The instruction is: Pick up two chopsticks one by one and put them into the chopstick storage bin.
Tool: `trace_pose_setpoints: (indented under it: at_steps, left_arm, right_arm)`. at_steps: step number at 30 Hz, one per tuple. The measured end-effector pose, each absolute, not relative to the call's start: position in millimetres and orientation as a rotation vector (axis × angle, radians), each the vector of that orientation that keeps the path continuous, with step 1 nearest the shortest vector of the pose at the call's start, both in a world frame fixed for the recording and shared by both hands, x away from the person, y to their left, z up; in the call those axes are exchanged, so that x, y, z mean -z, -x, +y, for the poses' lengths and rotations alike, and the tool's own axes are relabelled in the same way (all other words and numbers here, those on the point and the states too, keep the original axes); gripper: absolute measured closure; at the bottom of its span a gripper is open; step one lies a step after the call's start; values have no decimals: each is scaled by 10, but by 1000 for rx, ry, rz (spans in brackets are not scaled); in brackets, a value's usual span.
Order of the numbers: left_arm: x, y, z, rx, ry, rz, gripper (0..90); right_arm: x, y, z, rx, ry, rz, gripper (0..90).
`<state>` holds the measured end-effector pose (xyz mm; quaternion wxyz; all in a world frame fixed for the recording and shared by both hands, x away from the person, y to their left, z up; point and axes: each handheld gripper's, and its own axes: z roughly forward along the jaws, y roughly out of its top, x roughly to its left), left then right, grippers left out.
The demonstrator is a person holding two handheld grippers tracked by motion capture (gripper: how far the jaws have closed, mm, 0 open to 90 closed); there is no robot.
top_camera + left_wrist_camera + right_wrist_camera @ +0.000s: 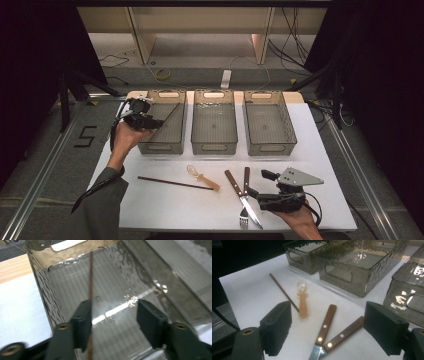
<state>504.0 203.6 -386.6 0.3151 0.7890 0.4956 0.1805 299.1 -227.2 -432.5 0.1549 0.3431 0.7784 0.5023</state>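
My left gripper (112, 322) hangs over the leftmost smoky translucent plastic bin (162, 129), jaws standing apart. The thin brown wooden chopstick (91, 285) runs between them, just against the left-hand pad as that gripper's view shows it, and the far pad is well clear of it, so I read it as released, not clamped. From the high view the stick leans slantwise inside the bin, its upper end toward the far right corner.

To finish this drop cleanly I would lift the gripper straight up, keeping the pad from dragging the stick back out, and check that it settles flat on the bin floor.

My right gripper (327, 332) waits low over the white table (165, 205), jaws wide and holding nothing, near the wooden-handled knife (325, 325) and the wooden-handled fork (344, 333). The second brown chopstick (175, 182) lies beside a small clear-and-orange plastic spoon (202, 177).
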Motion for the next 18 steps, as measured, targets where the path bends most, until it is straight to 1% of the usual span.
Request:
trace_pose_setpoints:
  at_steps: [1,4,7,11,12,14,18]
  left_arm:
    - [3847,-5018,2034,-465,-2062,1306,384]
    - [3804,-4931,2008,-425,-2067,1290,315]
    - [3767,-4809,1972,-395,-2067,1248,299]
    - [3737,-4642,1921,-364,-2090,1171,252]
    - [3728,-4624,1896,-367,-2118,1161,247]
    - [3694,-4563,1857,-417,-2151,1126,221]
    - [3704,-4442,1841,-398,-2195,1077,198]
  right_arm:
    - [4324,-2988,-2267,-1439,-980,2231,235]
    - [4322,-2986,-2268,-1441,-977,2229,235]
    - [4322,-2986,-2269,-1438,-981,2229,235]
    - [4326,-2982,-2262,-1435,-975,2233,235]
    - [4325,-2983,-2260,-1435,-973,2235,234]
    - [4318,-2979,-2255,-1440,-971,2232,234]
    - [4299,-2967,-2263,-1451,-966,2222,233]
